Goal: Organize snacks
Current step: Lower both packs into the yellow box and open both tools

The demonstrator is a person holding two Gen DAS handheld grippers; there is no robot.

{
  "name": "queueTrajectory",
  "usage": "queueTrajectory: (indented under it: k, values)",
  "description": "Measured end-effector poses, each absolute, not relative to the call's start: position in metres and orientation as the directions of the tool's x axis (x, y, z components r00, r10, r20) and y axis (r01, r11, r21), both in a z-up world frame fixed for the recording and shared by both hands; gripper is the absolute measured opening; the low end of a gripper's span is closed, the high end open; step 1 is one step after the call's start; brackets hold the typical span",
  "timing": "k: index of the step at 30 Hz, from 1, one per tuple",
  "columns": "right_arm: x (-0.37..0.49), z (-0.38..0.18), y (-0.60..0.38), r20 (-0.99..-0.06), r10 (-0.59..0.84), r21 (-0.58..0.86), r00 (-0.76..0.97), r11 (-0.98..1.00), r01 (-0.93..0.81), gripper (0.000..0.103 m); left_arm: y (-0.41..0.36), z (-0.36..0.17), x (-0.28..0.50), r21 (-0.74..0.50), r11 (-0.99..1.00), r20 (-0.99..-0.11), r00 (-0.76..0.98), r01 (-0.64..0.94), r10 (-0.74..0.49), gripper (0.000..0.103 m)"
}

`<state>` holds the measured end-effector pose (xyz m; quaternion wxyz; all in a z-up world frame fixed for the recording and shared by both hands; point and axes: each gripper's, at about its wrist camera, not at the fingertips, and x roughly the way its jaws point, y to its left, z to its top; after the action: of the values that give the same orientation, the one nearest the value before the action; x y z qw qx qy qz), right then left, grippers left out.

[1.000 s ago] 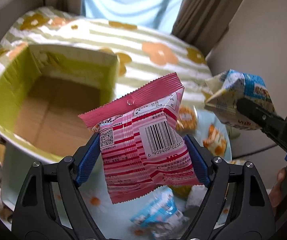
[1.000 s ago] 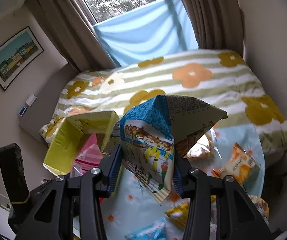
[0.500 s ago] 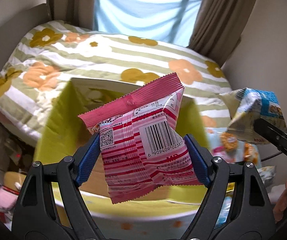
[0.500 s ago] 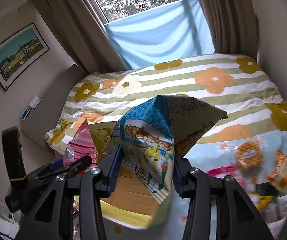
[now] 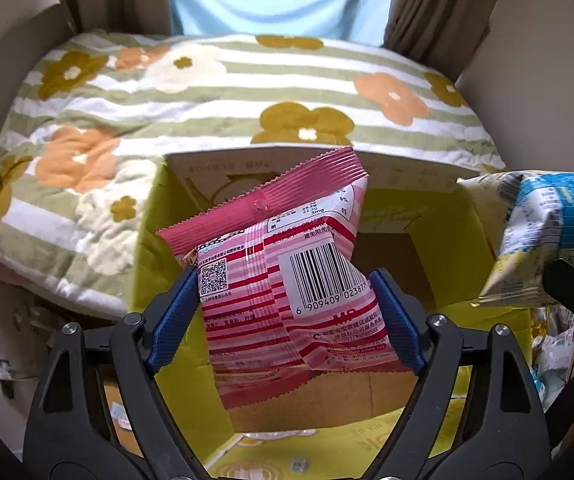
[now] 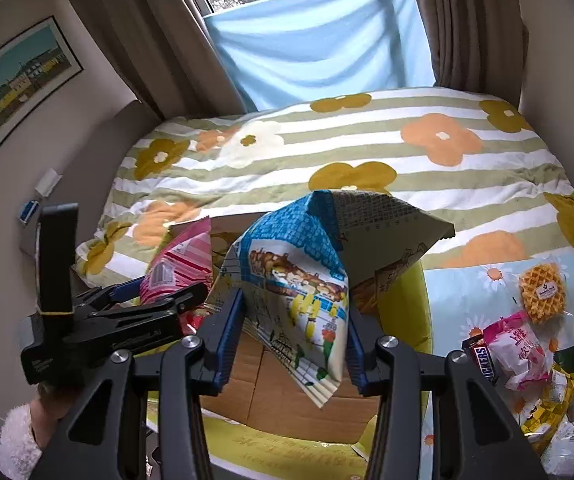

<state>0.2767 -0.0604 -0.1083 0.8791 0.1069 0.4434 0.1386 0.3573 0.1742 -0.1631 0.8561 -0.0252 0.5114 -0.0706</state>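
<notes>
Left gripper (image 5: 285, 316): blue pads (image 5: 177, 316) flanking a pink striped snack packet (image 5: 283, 276), jaws just spread wider, left pad seemingly off the wrapper, right pad touching its edge at most. Probably a release in progress, packet hanging directly over the open yellow-green cardboard box (image 5: 467, 220) so as to fall onto the bare brown floor inside. Barcode side up, crimped top edge tilted toward the far wall of the box.

Right gripper (image 6: 293, 344): clamped tight on a blue-and-cream illustrated snack bag (image 6: 307, 280), pinched low so the puffy upper part stands above the pads. Held over the same box, just beside the left tool, apparently queued for the next drop.

Box set at the table's edge against a flowered striped bed quilt (image 6: 327, 148). Further to the right, on a pale blue daisy cloth (image 6: 459, 292), well apart from the box: a wrapped waffle (image 6: 543, 292), a Snickers bar (image 6: 481, 360), a pink-and-white packet (image 6: 517, 352), other wrappers awaiting sorting.
</notes>
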Motion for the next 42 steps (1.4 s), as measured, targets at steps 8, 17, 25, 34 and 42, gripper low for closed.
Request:
queueTrajectory:
  k: [8,17,25,34,42]
  values:
    - [0.288,-0.121,-0.058,-0.775,0.332,0.302,0.538,0.942,-0.145,0.042,0.184,-0.17,0.363,-0.104,0.991,-0.876,0.464,0.081,-0.129,0.103]
    - [0.303,-0.138,-0.043,-0.805,0.334,0.272,0.49,0.942,-0.195,0.042,0.196,-0.167,0.348,-0.111,0.993,-0.879,0.462,0.036,-0.114,0.103]
    - [0.319,-0.156,-0.025,-0.849,0.214,0.106,0.484,0.965,-0.24,0.095,0.205,-0.167,0.342,-0.108,0.994,-0.883,0.459,0.0,-0.096,0.103]
    - [0.299,-0.154,-0.032,-0.839,0.246,0.141,0.486,0.96,-0.242,0.097,0.211,-0.167,0.324,-0.115,0.993,-0.887,0.453,-0.025,-0.092,0.103]
    - [0.282,-0.134,-0.034,-0.828,0.268,0.175,0.492,0.958,-0.228,0.097,0.207,-0.14,0.304,-0.094,0.996,-0.864,0.496,0.001,-0.082,0.103]
